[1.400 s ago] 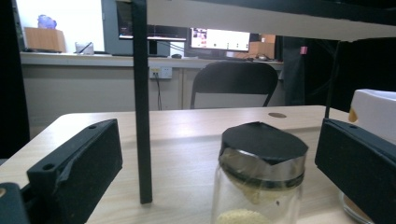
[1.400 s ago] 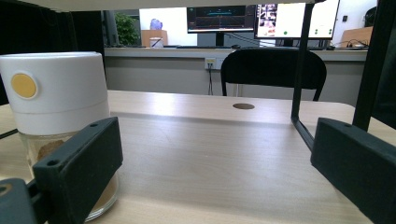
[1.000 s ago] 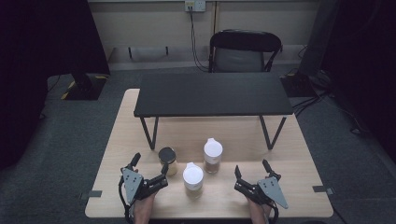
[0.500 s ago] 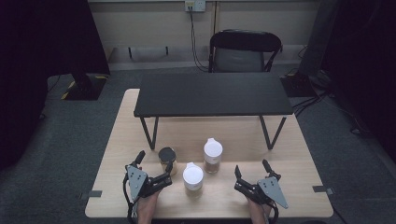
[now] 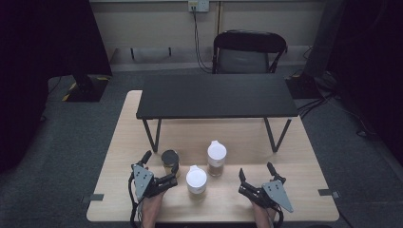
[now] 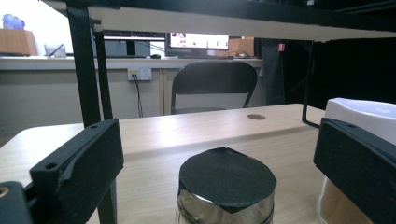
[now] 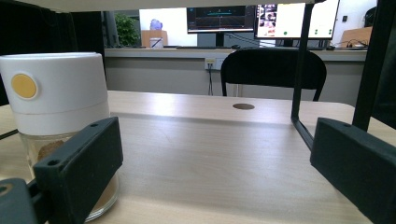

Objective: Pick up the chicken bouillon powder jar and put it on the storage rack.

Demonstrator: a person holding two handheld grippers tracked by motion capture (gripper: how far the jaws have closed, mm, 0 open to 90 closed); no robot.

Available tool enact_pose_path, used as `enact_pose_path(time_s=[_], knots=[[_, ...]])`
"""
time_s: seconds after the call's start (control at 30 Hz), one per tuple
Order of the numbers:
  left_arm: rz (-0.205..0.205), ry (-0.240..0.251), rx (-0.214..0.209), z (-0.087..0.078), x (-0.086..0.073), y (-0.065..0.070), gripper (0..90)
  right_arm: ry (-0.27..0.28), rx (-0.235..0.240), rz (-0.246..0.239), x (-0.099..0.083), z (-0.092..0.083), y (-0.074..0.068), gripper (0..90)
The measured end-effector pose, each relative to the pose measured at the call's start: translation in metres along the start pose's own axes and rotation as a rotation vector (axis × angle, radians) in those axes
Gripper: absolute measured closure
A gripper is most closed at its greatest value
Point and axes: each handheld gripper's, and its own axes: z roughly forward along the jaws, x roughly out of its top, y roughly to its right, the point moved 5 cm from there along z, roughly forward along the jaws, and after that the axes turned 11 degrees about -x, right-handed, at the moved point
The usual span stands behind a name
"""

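The wooden tabletop (image 5: 304, 166) lay ahead of both claws, and a black raised shelf (image 5: 216, 96) on thin legs stood across its far half, well beyond them. Nearer in stood three containers: a dark-lidded metal can (image 5: 169, 161), a white-lidded jar (image 5: 196, 179) just to the can's right, and a second white-lidded jar (image 5: 216, 157) a little farther off, between the two claws and forward of them. The left claw (image 5: 159, 167) was spread wide, its jaws standing either side of the can without touching it; in the left gripper view the can (image 6: 226, 189) sat low and centred between the black jaws, close in, with the near white-lidded jar (image 6: 362, 116) peeking past the right-hand jaw. The right claw (image 5: 256, 175) was likewise spread and held nothing, resting near the tabletop's front edge, well apart from the containers; its own view showed one of the jars (image 7: 58, 102) off to its left and bare wood straight ahead. The step in hand looked like the approach to a grasp of the can, with no closing begun. The next move would likely call for easing the left claw forward until the can sat fully between the pads, keeping the right-hand jaw clear of the neighbouring jar, then pressing the jaws together on the can's sides.
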Motion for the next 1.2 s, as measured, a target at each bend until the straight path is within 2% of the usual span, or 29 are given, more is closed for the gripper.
enact_pose_path(time_s=[0.43, 0.73, 0.93, 1.2], knots=[[-0.036, -0.054, -0.036, 0.006, -0.011, 0.000, 6.8, 0.002, 0.000, 0.001, 0.000, 0.000, 0.000, 1.6], [-0.042, -0.089, -0.059, 0.013, -0.019, 0.001, 13.2, 0.001, -0.003, 0.004, 0.000, 0.000, 0.000, 0.7], [-0.044, -0.081, -0.061, 0.016, -0.023, 0.000, 19.0, 0.003, -0.003, 0.004, 0.000, -0.001, 0.000, 0.7], [-0.038, -0.108, -0.072, 0.020, -0.027, 0.000, 24.5, 0.004, -0.003, 0.004, 0.000, -0.001, 0.000, 0.7]])
